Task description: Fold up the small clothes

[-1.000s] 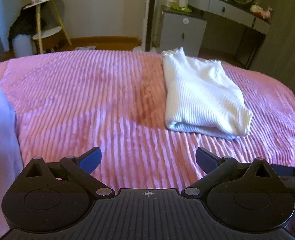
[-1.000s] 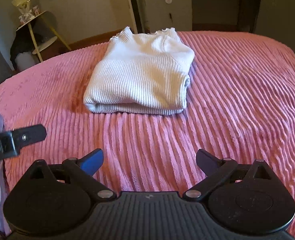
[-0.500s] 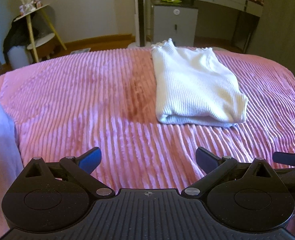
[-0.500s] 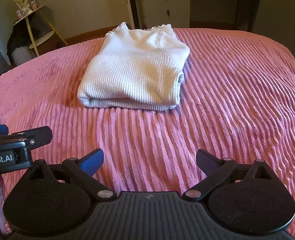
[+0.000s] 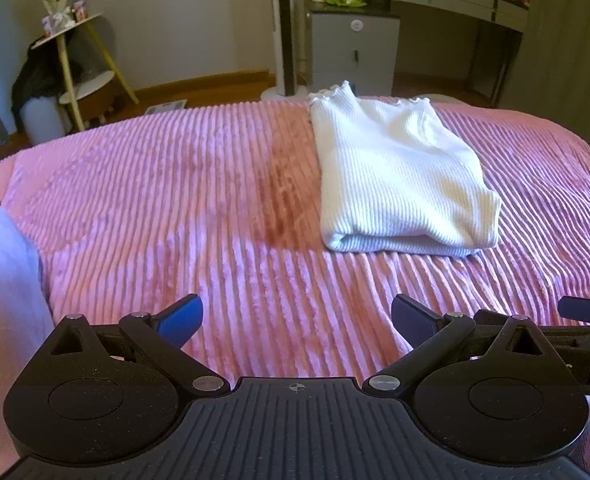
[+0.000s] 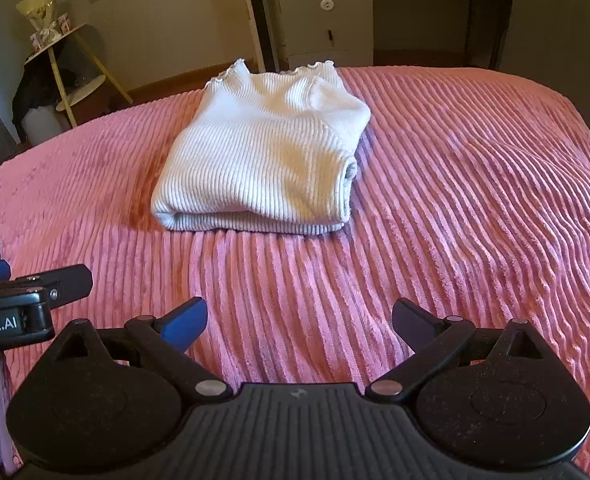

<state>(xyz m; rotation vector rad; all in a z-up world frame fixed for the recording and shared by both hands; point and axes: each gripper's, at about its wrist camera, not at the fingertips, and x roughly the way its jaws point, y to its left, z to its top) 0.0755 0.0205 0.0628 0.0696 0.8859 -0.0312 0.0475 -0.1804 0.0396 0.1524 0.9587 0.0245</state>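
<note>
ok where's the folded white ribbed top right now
The folded white ribbed knit top lies on the pink corduroy bedspread, toward the far edge; it is ahead-right in the left wrist view and ahead-left in the right, untouched by either tool.

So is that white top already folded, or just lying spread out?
Folded. The white top lies as a compact rectangle on the pink bedspread, with doubled layers showing at its near edge. Neither gripper touches it.
</note>
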